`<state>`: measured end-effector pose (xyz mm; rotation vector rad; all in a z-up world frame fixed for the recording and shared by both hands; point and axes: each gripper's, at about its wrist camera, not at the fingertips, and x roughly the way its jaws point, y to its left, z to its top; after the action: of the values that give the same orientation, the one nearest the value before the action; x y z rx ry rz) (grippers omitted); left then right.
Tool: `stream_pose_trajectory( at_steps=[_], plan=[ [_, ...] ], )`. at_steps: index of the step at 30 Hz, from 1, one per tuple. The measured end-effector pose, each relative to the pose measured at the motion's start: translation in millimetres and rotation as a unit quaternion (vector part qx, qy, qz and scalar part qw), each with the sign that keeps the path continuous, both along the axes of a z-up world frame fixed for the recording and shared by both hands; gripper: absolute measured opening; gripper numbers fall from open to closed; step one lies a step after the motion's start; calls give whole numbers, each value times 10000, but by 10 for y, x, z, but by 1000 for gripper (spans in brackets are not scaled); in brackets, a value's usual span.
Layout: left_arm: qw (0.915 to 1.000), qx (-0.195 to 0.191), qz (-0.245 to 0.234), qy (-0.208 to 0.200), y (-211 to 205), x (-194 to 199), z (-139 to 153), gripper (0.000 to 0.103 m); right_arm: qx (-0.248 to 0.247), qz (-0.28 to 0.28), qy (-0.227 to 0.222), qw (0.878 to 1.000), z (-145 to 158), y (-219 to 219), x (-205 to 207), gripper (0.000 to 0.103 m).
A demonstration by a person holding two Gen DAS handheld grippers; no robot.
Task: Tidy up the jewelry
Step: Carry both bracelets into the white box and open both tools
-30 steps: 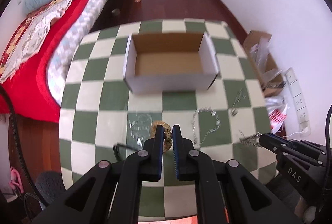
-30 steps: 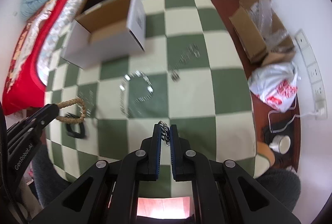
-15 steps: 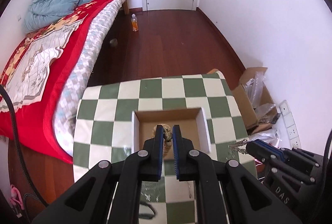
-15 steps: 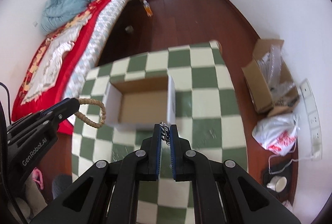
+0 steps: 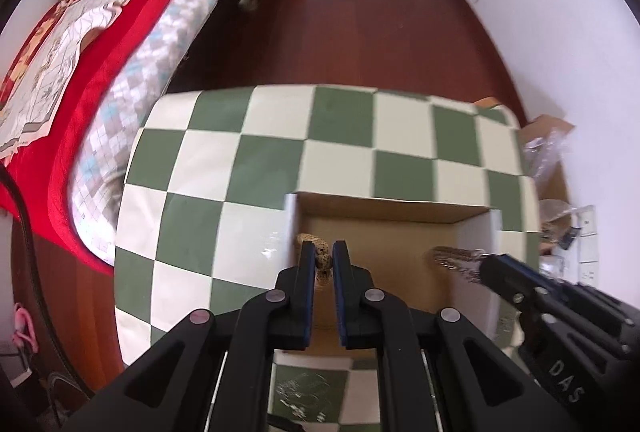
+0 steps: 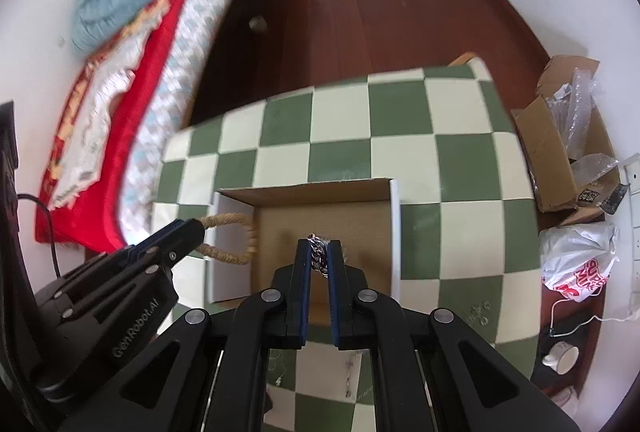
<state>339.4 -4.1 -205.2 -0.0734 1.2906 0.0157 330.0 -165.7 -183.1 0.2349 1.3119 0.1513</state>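
An open cardboard box (image 5: 494, 232) (image 6: 394, 232) stands on the green-and-cream checked table (image 5: 224, 168) (image 6: 440, 160). My left gripper (image 5: 323, 264) (image 6: 196, 230) is shut on a tan beaded bracelet (image 5: 316, 242) (image 6: 236, 238) and holds it above the box's left wall. My right gripper (image 6: 319, 258) (image 5: 484, 262) is shut on a silver chain bracelet (image 6: 319, 252) (image 5: 456, 258) and holds it above the inside of the box.
More jewelry lies on the table nearer than the box (image 5: 304, 396) (image 6: 350, 372) (image 6: 478, 312). A red-covered bed (image 5: 80, 44) is on the left. A cardboard box with plastic (image 6: 560, 152), a white bag (image 6: 576, 260) and a mug (image 6: 564, 358) sit on the floor right.
Both grippers have moved forward and down toward the box, each still holding its bracelet. The box looks larger and nearer, and the bracelets now hang over it.
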Motion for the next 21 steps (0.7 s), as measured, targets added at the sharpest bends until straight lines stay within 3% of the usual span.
stream_pose_trajectory(
  at_steps=[4, 8, 9, 11, 13, 14, 15, 18, 20, 21],
  plan=[
    [9996, -62, 147, 245, 112, 88, -164, 7, -289, 85, 235, 9993, -277, 101, 175, 8],
    [9997, 199, 98, 61, 124, 84, -91, 12, -451, 130, 371, 9982, -419, 115, 272, 9],
    [9996, 248, 106, 23, 130, 88, -70, 19, -432, 128, 394, 9982, -431, 106, 280, 11],
    [9996, 259, 115, -78, 152, 90, -21, 32, -527, 114, 394, 9978, -423, 97, 285, 40],
    [9988, 401, 173, -217, 188, 75, 48, 57, -571, 114, 386, 9976, -411, 85, 280, 48],
    [9982, 462, 210, -329, 210, 63, 90, 76, -643, 129, 406, 9970, -408, 82, 273, 48],
    [9977, 490, 229, -404, 233, 57, 119, 86, -709, 145, 409, 9965, -403, 83, 264, 48],
    [9965, 631, 240, -488, 285, 13, 178, 102, -843, 194, 404, 9954, -369, 89, 201, 69],
    [9952, 801, 239, -514, 320, -50, 193, 103, -941, 273, 385, 9944, -337, 117, 133, 89],
    [9950, 815, 247, -529, 339, -87, 199, 103, -1034, 301, 361, 9935, -324, 138, 89, 92]
  ],
)
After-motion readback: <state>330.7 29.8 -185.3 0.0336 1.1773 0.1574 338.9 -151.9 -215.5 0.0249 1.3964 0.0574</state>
